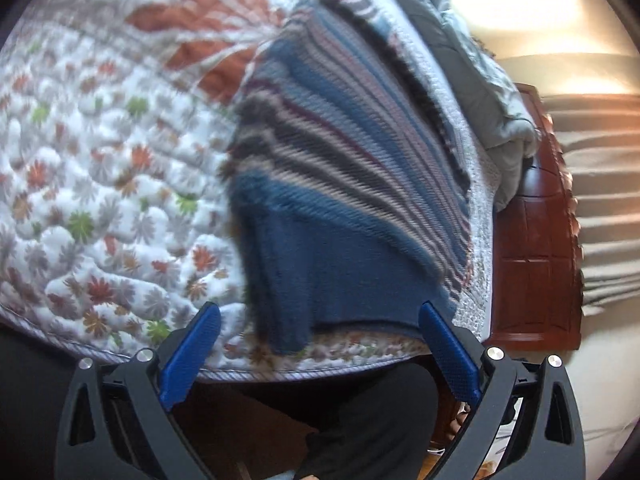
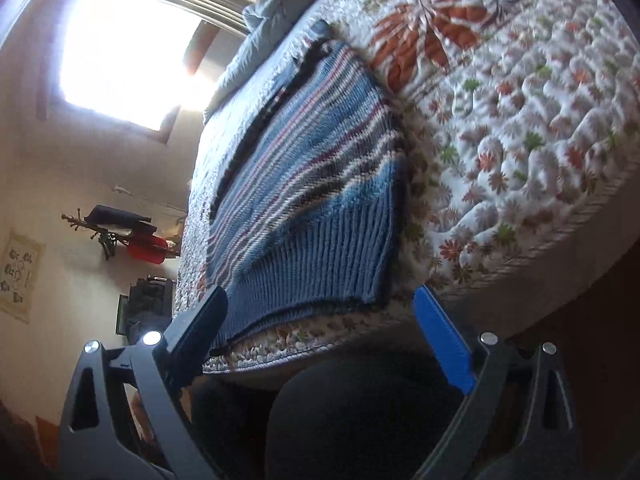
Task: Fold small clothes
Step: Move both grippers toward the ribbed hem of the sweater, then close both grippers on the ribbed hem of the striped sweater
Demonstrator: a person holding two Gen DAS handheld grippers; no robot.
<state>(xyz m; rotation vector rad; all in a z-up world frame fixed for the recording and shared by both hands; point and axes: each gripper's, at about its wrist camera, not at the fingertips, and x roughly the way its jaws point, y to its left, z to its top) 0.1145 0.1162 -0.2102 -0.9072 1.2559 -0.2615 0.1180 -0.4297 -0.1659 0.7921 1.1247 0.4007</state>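
I see a blue striped knitted sweater, coarse ribbed wool with a fuzzy edge, lying on a white floral quilted bedspread, puffy matt cotton. My left gripper has matt black plastic arms, textured blue plastic pads and shiny metal pins. On the far right stands a glossy reddish wooden bed frame.

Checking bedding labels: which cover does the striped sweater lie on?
The floral quilt holds the striped sweater; the plain grey blanket is bunched beyond it.
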